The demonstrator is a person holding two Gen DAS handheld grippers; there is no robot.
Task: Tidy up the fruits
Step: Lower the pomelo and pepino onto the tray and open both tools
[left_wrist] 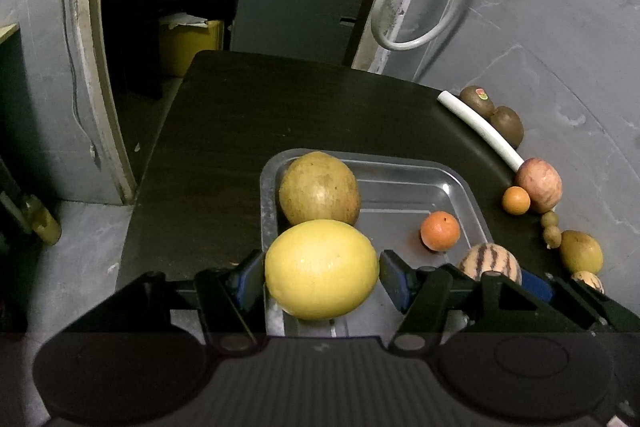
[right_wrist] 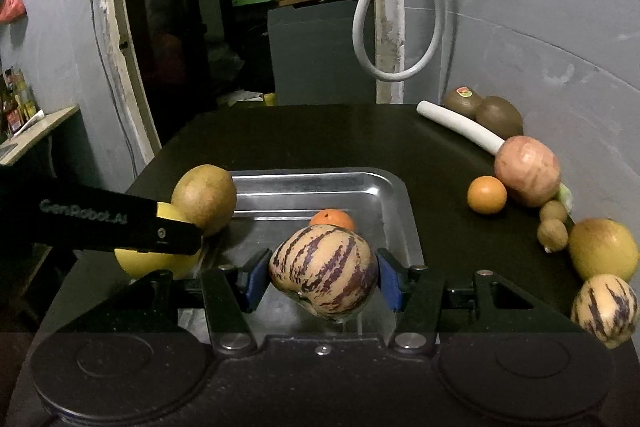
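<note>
Sorting sits midway: left gripper (left_wrist: 322,273) clamps a yellow citrus (left_wrist: 321,269) and right gripper (right_wrist: 322,279) a striped pepino melon (right_wrist: 323,269) over the metal tray (right_wrist: 400,195), while other fruits wait along the table's three-o'clock edge.

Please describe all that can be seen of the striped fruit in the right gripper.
The striped fruit is rounded, cream-tan, with broken purple streaks running lengthwise and smooth skin. A dimpled end faces the camera, tilted down. The right gripper clamps it, one blue pad on each side, over the near part of the metal tray. Whether it touches the tray cannot be told. An orange lies behind it.
</note>
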